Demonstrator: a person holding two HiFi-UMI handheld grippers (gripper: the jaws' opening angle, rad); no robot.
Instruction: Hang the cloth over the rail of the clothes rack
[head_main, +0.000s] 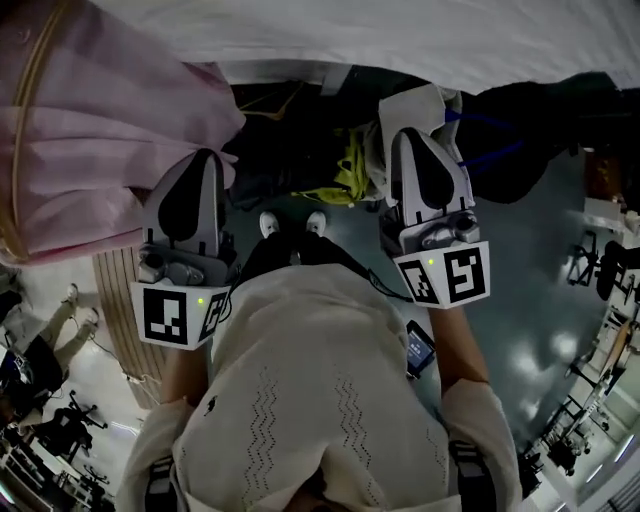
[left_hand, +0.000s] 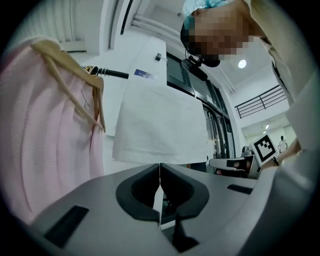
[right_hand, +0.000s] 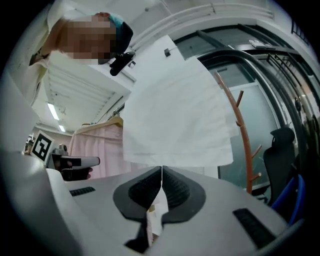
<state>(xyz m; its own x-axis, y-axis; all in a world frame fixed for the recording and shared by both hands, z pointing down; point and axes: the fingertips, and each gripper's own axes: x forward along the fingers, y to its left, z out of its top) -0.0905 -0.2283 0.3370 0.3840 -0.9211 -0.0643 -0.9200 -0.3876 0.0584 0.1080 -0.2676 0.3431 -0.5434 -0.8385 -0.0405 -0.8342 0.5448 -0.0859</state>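
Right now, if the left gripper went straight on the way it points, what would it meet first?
Probably the hanging white fabric cloth, dead ahead of the left gripper; the pink pleated garment hangs aside. Depth is unclear.

Quick pass: I saw a glossy teal floor (head_main: 525, 300), ceiling strip lights (right_hand: 52, 111), glass walls (right_hand: 265, 115), a wooden coat stand (right_hand: 236, 117) and a dark chair (right_hand: 281, 147).

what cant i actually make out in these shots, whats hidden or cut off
- rail where the white cloth hangs: covered by the cloth in all three views
- dark heap, head view: too dark to name
- hem of the pink garment: past the left edge in the head view, cut off or covered in both tool views
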